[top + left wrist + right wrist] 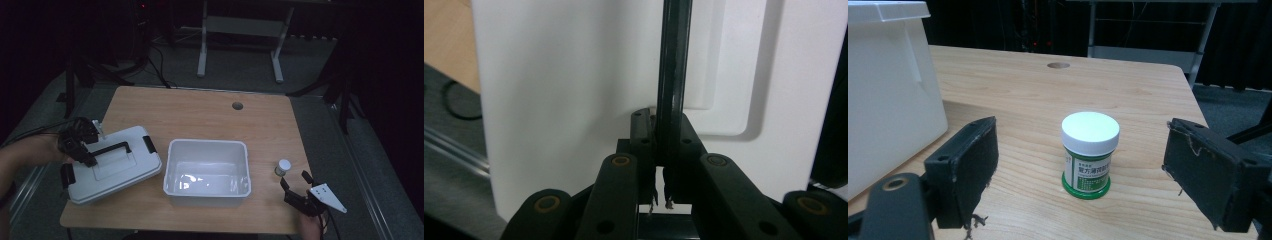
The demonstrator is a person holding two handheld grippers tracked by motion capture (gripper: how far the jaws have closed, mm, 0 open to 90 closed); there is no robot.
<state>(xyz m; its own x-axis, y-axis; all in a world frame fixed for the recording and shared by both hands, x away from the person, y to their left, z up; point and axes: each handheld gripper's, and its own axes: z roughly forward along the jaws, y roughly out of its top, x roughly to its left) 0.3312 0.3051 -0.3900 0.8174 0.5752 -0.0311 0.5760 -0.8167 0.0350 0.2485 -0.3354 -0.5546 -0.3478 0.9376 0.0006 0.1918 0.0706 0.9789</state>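
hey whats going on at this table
A person works with a gripper in each hand. The left gripper is shut on the black handle of a white lidded box at the left of the wooden table. The right gripper sits open near the front right corner, jaws either side of a small white-capped jar without touching it. An open white tub stands in the middle, with nothing visible in it.

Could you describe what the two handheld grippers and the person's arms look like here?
Both are black. The right gripper has two flat rectangular jaws with frayed pad edges, brass-coloured pivot pins and a grey three-cornered plate on top. The left gripper has black linkage arms with the same brass pins. The forearms show no sleeves.
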